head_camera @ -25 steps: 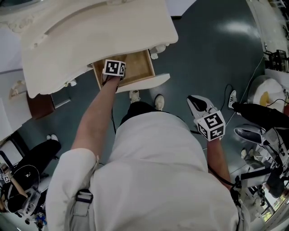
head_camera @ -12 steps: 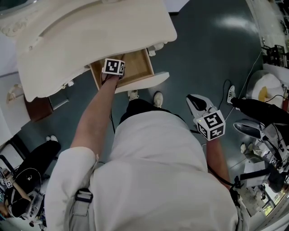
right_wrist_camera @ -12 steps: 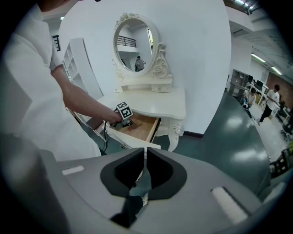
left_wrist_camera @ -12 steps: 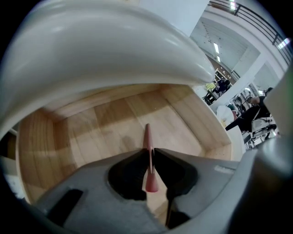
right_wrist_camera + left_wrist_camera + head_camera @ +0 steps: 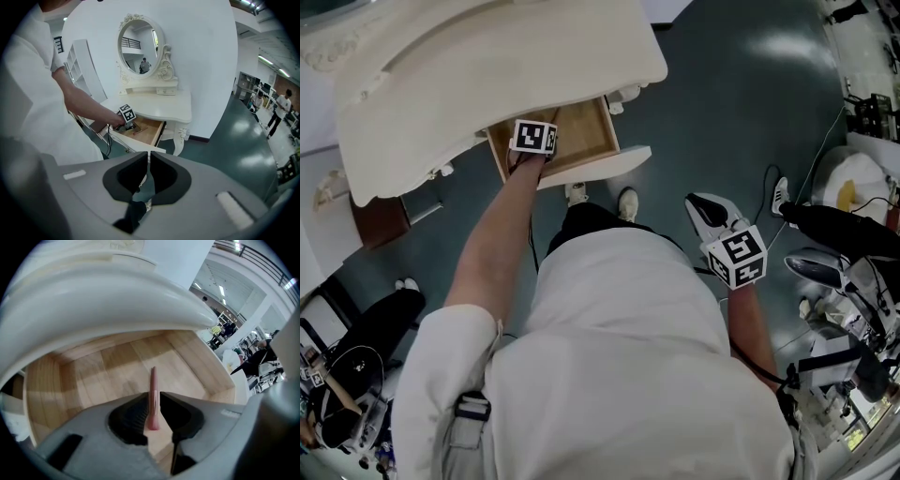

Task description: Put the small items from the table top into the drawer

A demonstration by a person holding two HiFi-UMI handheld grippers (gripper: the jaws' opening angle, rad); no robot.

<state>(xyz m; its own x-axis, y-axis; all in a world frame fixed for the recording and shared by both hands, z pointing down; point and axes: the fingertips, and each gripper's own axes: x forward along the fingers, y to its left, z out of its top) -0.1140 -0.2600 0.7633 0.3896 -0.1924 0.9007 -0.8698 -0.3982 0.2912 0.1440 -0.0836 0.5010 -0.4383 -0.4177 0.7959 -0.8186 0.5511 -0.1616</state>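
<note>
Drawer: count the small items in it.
1: a pink stick, clamped in the left tongs over the drawer floor. The tongs hide the near end, so others may be hidden.

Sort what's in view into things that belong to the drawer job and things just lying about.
Job:
left tongs, shut on the pink stick
open drawer
white dressing table
right tongs, shut and empty

Lying about:
oval mirror
white shelf
black equipment
</note>
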